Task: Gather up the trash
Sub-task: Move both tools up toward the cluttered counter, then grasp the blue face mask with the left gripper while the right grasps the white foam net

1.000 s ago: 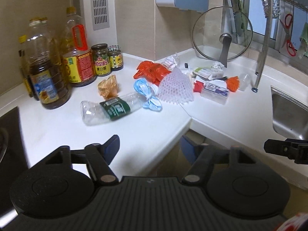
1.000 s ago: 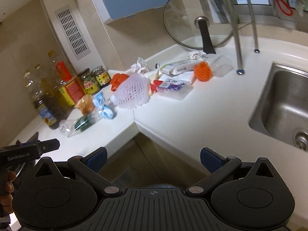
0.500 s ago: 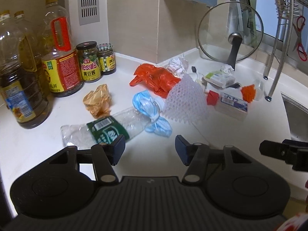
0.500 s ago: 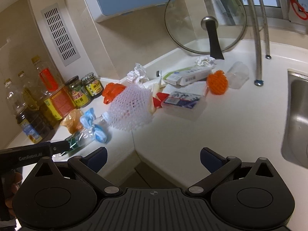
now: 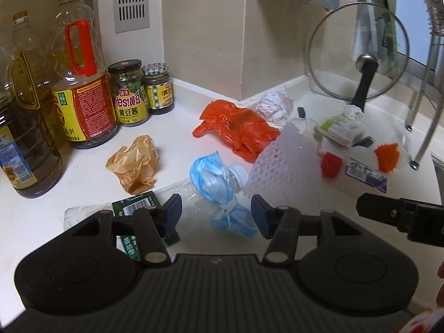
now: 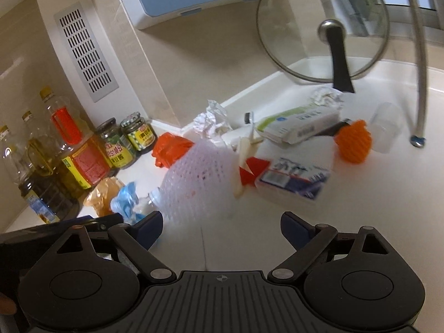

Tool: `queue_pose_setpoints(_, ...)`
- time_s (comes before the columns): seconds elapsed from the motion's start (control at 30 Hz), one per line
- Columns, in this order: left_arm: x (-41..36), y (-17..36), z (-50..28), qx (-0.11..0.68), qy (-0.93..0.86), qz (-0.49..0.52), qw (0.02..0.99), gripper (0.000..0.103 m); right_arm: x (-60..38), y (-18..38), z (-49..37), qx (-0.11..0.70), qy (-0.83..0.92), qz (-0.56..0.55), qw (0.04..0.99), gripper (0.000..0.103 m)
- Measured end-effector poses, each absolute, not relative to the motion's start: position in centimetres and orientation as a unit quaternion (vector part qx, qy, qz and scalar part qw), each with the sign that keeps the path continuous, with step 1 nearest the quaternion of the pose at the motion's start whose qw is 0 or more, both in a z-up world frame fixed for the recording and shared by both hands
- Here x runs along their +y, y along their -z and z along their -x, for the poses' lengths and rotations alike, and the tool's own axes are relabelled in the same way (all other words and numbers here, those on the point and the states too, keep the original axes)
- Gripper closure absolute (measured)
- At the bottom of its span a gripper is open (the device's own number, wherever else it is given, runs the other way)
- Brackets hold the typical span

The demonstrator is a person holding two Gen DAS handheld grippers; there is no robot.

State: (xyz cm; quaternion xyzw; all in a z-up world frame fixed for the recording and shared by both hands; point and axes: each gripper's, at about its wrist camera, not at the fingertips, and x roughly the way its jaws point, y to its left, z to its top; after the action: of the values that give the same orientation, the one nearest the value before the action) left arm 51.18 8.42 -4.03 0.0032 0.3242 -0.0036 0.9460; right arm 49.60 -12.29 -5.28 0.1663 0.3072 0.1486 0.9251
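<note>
Trash is strewn over the white counter corner. My left gripper point(image 5: 216, 216) hangs low over a crushed clear bottle point(image 5: 191, 194) and a blue face mask point(image 5: 213, 183). Both lie between its closing jaws, and the pads do not press on them. A white foam net point(image 5: 283, 166) lies just right of it. My right gripper point(image 6: 220, 227) is closing too, with nothing between its fingers and the white foam net point(image 6: 199, 177) straight ahead. An orange bag point(image 5: 236, 127), a brown wrapper point(image 5: 134, 161), crumpled paper point(image 5: 273, 105), a small box point(image 6: 294, 180) and an orange net point(image 6: 352, 144) lie around.
Oil bottles point(image 5: 80, 83) and sauce jars point(image 5: 127, 94) stand at the back left against the wall. A glass lid point(image 5: 358, 63) leans at the back right beside steel rack legs point(image 5: 427, 127). A clear cup point(image 6: 385, 127) sits near the rack.
Both grippers have come forward over the counter toward the trash pile. The left one now has the bottle and mask between its narrower jaws; the right one's jaws have narrowed slightly.
</note>
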Motion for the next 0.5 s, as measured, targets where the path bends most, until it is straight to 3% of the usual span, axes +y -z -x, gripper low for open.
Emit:
queue_pose_setpoints(0.4,8.1,5.4,-55.0,0.345,-0.032,0.008,0.938,0.064,-12.9,6.0,-53.5,0.32,-0.188,-0.17,0.913,0.014)
queue_pose_setpoints(0.5,8.3,5.6,-55.3,0.349,-0.034,0.017,0.936,0.074,-12.9,6.2,-54.0,0.322,-0.196,-0.169,0.911,0.015)
